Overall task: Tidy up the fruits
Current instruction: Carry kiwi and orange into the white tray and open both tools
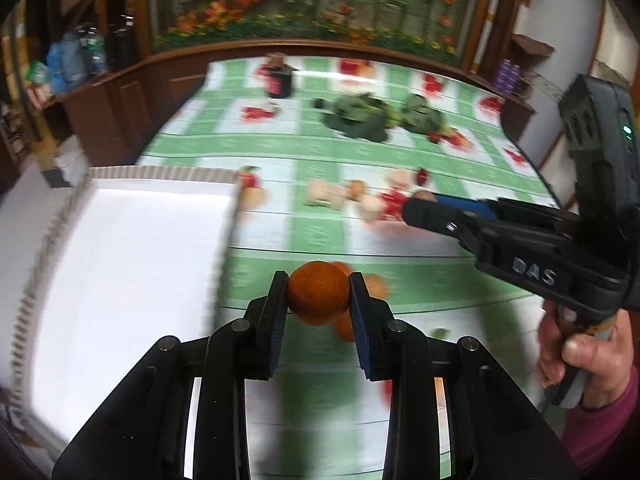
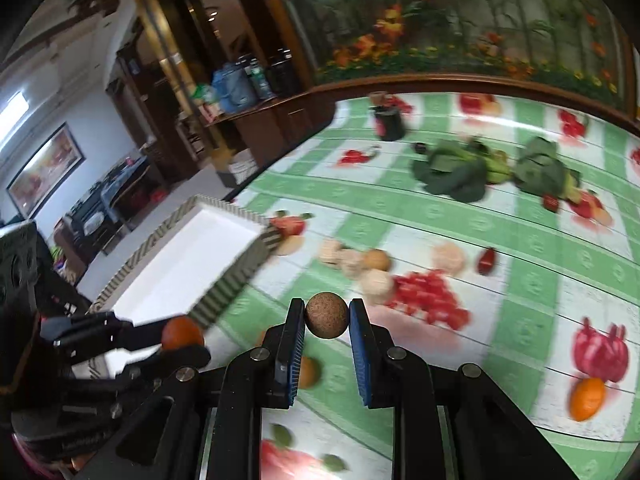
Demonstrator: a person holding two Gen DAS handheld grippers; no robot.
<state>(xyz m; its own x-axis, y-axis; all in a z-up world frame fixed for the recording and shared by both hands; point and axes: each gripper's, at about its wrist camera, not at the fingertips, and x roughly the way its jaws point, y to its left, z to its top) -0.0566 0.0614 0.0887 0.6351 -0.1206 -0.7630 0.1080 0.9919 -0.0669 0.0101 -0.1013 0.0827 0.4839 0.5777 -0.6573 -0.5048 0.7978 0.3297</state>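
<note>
The white rectangular tray with ribbed striped sides [image 1: 132,248] on the table [image 1: 400,152] holds nothing yet, so sorting has barely begun. The left hand-held gripper [image 1: 318,294] clamps a round orange fruit [image 1: 318,292]; the right hand-held gripper [image 2: 327,316] clamps a brown speckled ball-shaped fruit [image 2: 327,315]. Both fruits are lifted, near the tray, and round, showing no long axis.
</note>
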